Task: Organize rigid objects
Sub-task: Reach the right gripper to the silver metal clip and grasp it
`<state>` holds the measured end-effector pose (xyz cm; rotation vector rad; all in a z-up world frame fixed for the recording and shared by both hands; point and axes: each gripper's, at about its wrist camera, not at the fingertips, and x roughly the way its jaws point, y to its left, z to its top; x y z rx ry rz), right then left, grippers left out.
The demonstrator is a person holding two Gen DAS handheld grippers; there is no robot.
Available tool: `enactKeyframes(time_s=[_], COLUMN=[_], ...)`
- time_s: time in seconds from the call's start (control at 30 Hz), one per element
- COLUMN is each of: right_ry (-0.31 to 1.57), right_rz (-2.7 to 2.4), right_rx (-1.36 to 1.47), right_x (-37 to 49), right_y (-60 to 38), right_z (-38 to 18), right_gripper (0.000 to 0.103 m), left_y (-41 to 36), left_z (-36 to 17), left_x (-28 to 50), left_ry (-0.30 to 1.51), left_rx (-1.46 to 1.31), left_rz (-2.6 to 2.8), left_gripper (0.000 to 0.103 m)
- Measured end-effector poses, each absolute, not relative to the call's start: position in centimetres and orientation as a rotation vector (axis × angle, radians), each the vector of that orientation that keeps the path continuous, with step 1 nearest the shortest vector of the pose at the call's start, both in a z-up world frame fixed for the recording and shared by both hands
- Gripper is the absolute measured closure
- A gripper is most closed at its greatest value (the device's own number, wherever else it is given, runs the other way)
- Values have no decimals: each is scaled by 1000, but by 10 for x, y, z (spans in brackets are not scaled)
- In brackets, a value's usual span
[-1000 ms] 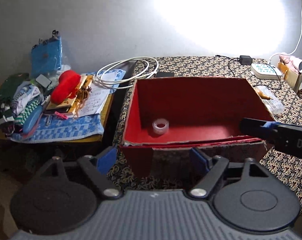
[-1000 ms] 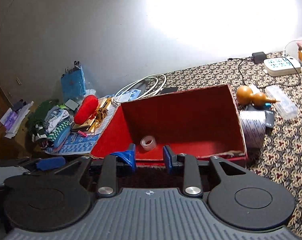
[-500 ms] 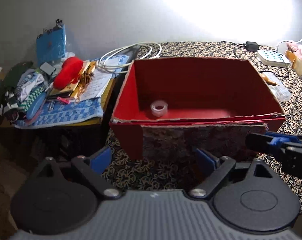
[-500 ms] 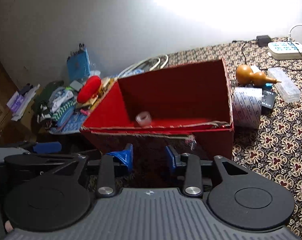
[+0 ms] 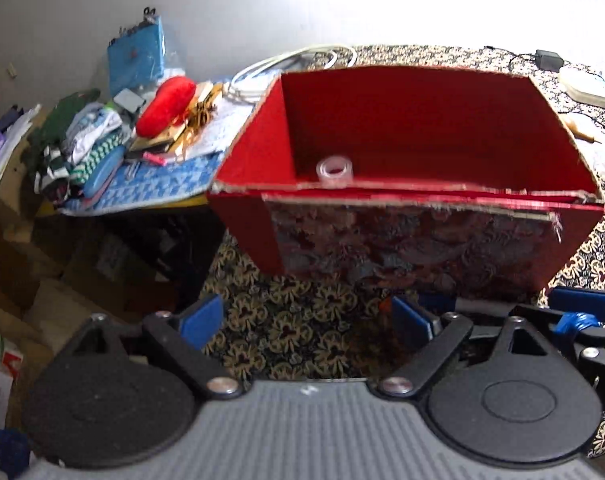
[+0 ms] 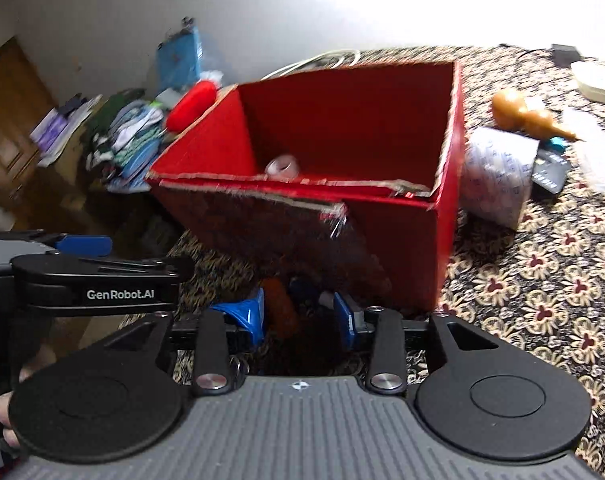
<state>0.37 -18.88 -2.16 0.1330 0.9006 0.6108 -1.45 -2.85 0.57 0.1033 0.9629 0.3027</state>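
left gripper (image 5: 306,316) jaws stand wide apart, empty. right gripper (image 6: 302,312) is narrower, empty-looking. the open red cardboard box (image 5: 402,152) sits just ahead.

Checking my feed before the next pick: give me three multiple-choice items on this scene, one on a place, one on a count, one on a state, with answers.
1. Where is the tape roll?
A beside the gourd
B inside the red box
C on the blue towel

2. How many things can be seen in the box?
A none
B one
C three

3. On the left gripper, the fingers are:
A spread, with nothing between
B shut on the tape roll
C shut on the box rim

Answers: B, the roll sits on the box floor; B, only the roll shows inside; A, the patterned cloth shows bare between the fingers.
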Motion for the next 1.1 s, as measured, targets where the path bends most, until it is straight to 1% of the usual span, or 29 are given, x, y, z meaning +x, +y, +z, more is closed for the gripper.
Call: enactKeyframes(time_s=[0.23, 0.5, 0.83, 1.0, 1.03, 1.07, 1.1], right_ry=[960, 1018, 1068, 1111, 1119, 1130, 1146], right_rz=[723, 783, 718, 706, 721, 737, 750], right_rx=[153, 127, 144, 241, 261, 284, 310], right_x=[0, -8, -3, 1, 1, 2, 2], right_y=[-194, -185, -181, -185, -185, -184, -183], right_z=[-38, -61, -68, -70, -70, -72, -74], right_gripper=[81, 83, 83, 83, 84, 84, 84], left_y=[-14, -20, -26, -26, -24, -22, -21], left_z=[-16, -45, -66, -68, -69, -70, -72], left_x=[-43, -77, -63, -57, -55, -55, -54], left_ry=[1013, 1058, 1099, 1093, 1092, 1090, 1097], left_rx=[-33, -157, -141, -113, -122, -133, -143], left_rz=[242, 117, -72, -161, -181, -199, -216], left_gripper=[13, 13, 11, 13, 17, 31, 40])
